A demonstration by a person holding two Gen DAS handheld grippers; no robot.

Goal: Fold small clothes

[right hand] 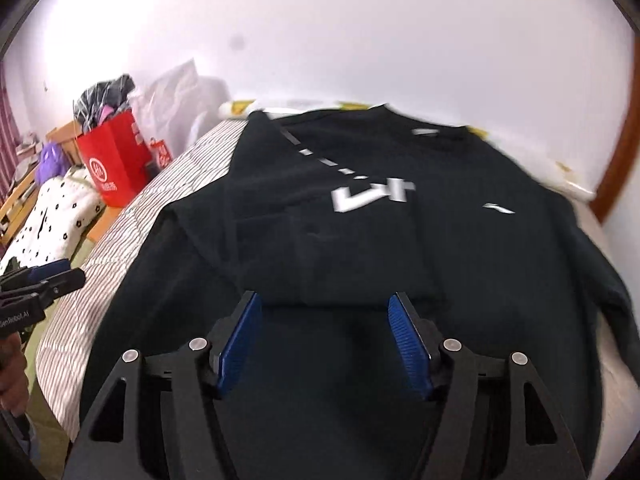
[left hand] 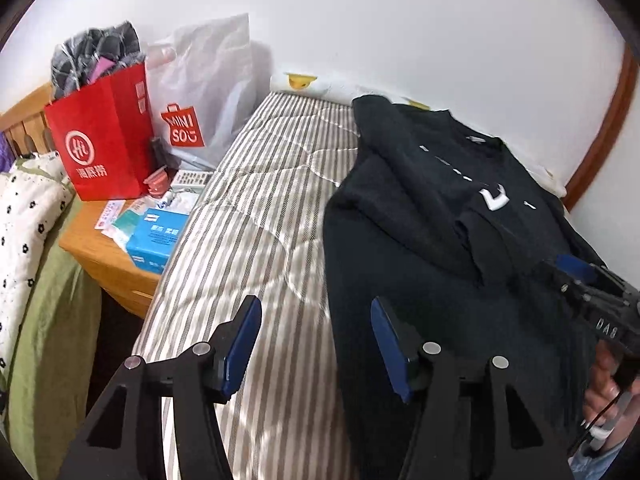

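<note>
My left gripper (left hand: 316, 344) hangs over the striped bedcover (left hand: 256, 232) with its blue pads apart and nothing between them; the edge of the black sweatshirt (left hand: 420, 232) lies just beside its right pad, and I cannot tell whether the pad brushes the cloth. My right gripper (right hand: 326, 344) hangs above the lower part of the same sweatshirt (right hand: 360, 216), jaws parted and empty, the dark cloth showing plainly between the pads. The garment lies spread on the bed, one side folded over the chest so that its white lettering is partly covered; what remains is smeared by motion in the right wrist view and I cannot read it. The far sleeve runs out of the picture at the right edge. In the left wrist view my right gripper (left hand: 576, 276) comes in from the right as a dark blur, and its fingertips are hard to make out against the black cloth. The hand (left hand: 604, 388) that holds it is cut off by the frame. Beyond the bed a red paper bag (left hand: 108, 140) and a white shopping bag (left hand: 200, 92) stand on a wooden bedside table (left hand: 100, 252), whose clutter of small packets is too small to name.
</note>
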